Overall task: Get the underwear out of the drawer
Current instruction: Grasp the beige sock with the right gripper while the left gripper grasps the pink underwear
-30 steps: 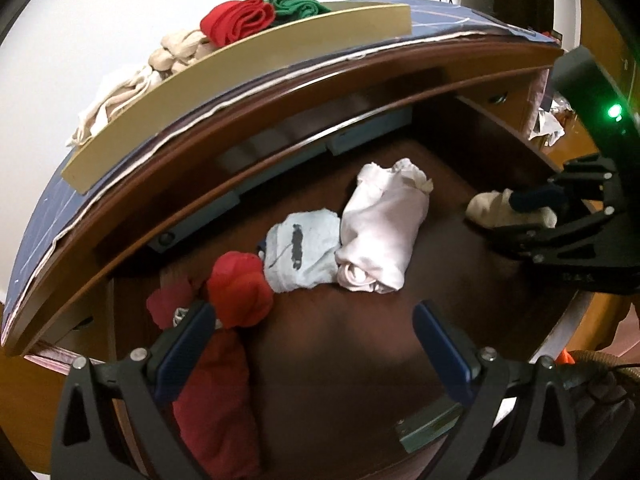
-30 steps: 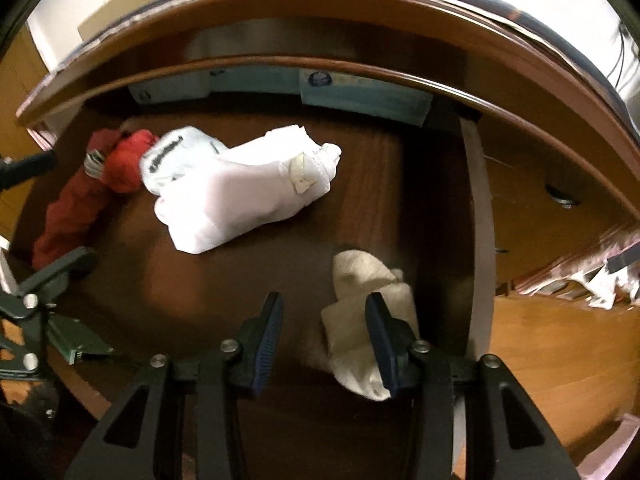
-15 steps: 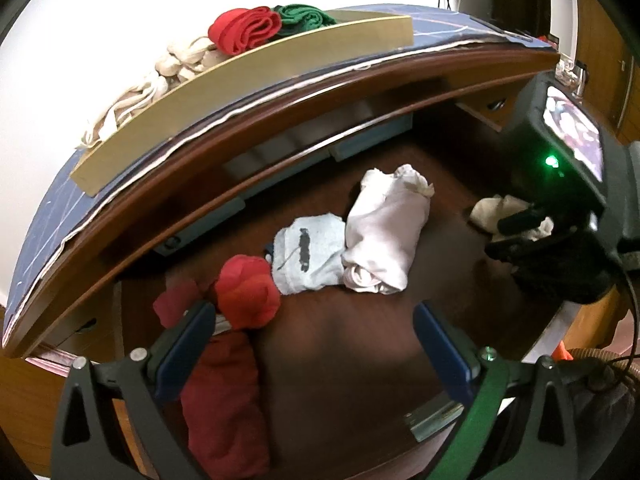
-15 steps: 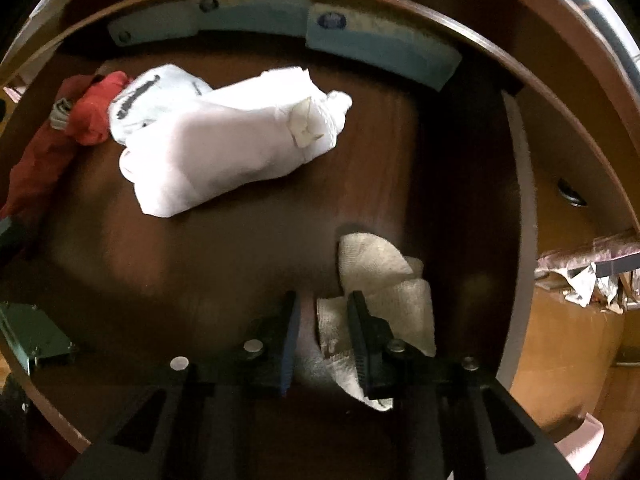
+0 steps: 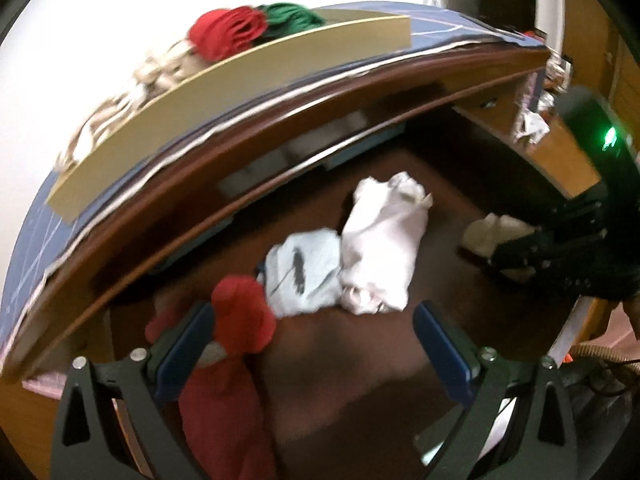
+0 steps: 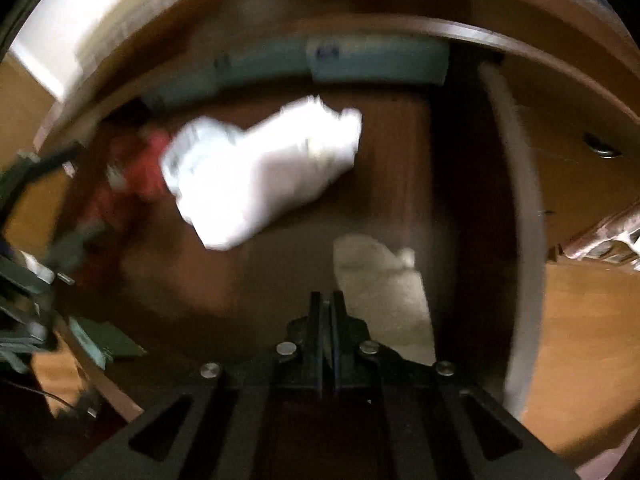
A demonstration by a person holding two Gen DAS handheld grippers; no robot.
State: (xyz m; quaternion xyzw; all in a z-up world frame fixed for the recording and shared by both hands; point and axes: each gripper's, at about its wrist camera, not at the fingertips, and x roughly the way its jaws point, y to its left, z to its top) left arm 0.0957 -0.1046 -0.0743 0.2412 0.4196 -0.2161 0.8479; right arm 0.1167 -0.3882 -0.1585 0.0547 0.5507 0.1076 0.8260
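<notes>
Right tongs (image 6: 328,312) now clamped on cream underwear (image 6: 380,276), earlier wide; left tongs (image 5: 316,344) unchanged, wide.

Left gripper (image 5: 316,344) angled down, jaws wide apart, nothing between the pads. Right gripper (image 6: 326,300) angled down, jaws pressed together.

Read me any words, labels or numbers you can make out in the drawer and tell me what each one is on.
None can be read.
Light grey folded garment: a dark printed mark, too blurred to read.
Pale blue label strip on the drawer's back wall: a small dark logo, too blurred to read.
</notes>
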